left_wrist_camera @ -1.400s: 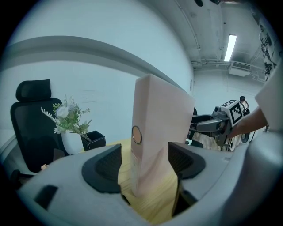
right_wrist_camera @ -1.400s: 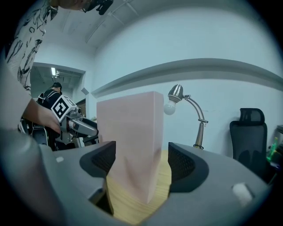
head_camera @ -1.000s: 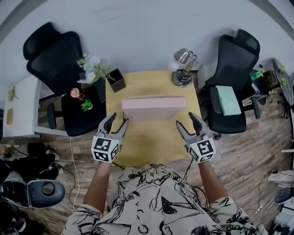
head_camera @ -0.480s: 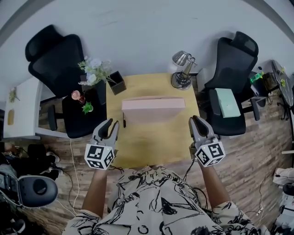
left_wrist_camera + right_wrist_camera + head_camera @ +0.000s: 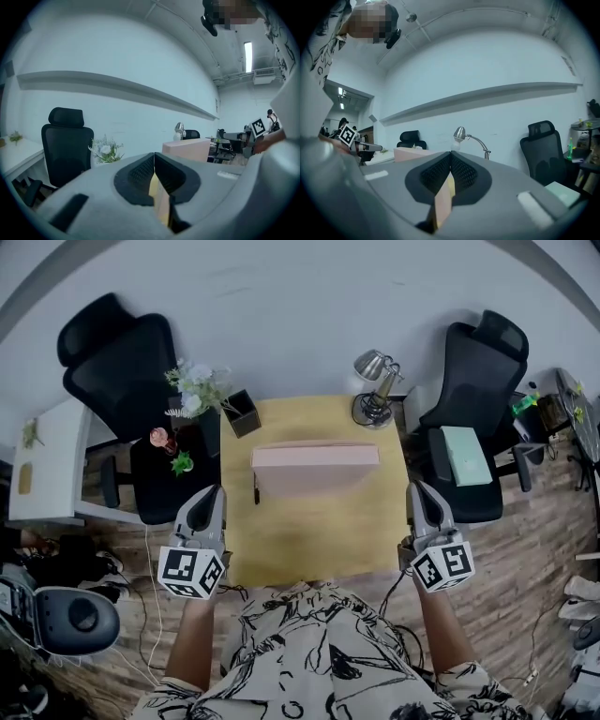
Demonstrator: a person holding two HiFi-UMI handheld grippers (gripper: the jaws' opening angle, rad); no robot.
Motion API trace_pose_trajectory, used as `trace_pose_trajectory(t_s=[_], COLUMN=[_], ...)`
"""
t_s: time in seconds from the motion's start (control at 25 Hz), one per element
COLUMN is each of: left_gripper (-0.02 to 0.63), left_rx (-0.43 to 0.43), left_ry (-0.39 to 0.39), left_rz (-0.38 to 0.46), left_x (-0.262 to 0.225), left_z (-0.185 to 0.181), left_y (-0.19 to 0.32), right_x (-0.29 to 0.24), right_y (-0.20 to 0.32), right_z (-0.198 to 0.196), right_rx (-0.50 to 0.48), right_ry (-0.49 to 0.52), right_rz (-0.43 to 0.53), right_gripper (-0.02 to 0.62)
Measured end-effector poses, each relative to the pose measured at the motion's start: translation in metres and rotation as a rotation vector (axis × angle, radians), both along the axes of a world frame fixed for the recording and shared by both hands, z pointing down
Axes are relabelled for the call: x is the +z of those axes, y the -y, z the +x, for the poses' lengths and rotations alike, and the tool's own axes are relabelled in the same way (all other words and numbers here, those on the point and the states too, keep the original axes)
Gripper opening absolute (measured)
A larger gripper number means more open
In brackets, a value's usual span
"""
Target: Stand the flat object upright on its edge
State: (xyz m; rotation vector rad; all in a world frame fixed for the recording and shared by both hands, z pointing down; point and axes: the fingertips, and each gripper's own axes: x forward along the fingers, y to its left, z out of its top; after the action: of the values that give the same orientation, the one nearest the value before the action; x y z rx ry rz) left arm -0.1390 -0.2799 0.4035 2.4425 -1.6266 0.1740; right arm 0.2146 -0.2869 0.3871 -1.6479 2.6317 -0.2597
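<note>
The flat pink box [image 5: 314, 463] stands upright on its long edge across the far half of the yellow table [image 5: 309, 531]. Neither gripper touches it. My left gripper [image 5: 208, 495] hovers off the table's left edge, near the front corner, and my right gripper [image 5: 419, 488] off its right edge. Both have just been closing, and their jaws now meet with nothing between them. In the left gripper view the closed tips [image 5: 153, 154] point past the box [image 5: 186, 149]. In the right gripper view the shut tips [image 5: 450, 153] have the box [image 5: 410, 153] to their left.
A black pen [image 5: 255, 488] lies on the table left of the box. A desk lamp [image 5: 373, 381] stands at the back right corner, a black holder [image 5: 241, 409] at the back left. Flowers [image 5: 192, 385] and office chairs [image 5: 117, 352] flank the table.
Both grippers have drawn back from the box's ends toward the person and outward, rising, and their jaws went from open to shut. The box stays standing.
</note>
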Motion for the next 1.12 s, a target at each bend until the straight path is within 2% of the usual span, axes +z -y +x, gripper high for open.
trace_pose_trajectory(t_s=[0.32,0.48,0.8,1.0,1.12], left_gripper=[0.002,0.002,0.002,0.002,0.002], left_rx=[-0.037,-0.042,-0.043,-0.044,-0.059], left_ry=[-0.010,0.059,0.040,0.052,0.046], left_rz=[0.012,0.019,0.062,0.107,0.123], left_x=[-0.021,-0.021,-0.040,-0.054,-0.061], left_z=[-0.009,-0.011,-0.015,-0.022,-0.026], left_y=[-0.003,-0.005,-0.021,-0.034,-0.041], right_x=[-0.029,-0.037,-0.054,-0.078,-0.088], right_y=[-0.009,-0.013,-0.023,-0.031,-0.036], right_z=[0.008,0.017,0.038,0.042,0.044], right_rx=[0.022,0.042,0.066,0.056,0.084], right_ry=[0.012,0.010,-0.022,0.001,-0.031], right_rz=[0.042,0.062,0.106,0.186,0.236], right_gripper=[-0.008,-0.008,-0.008,-0.008,-0.008])
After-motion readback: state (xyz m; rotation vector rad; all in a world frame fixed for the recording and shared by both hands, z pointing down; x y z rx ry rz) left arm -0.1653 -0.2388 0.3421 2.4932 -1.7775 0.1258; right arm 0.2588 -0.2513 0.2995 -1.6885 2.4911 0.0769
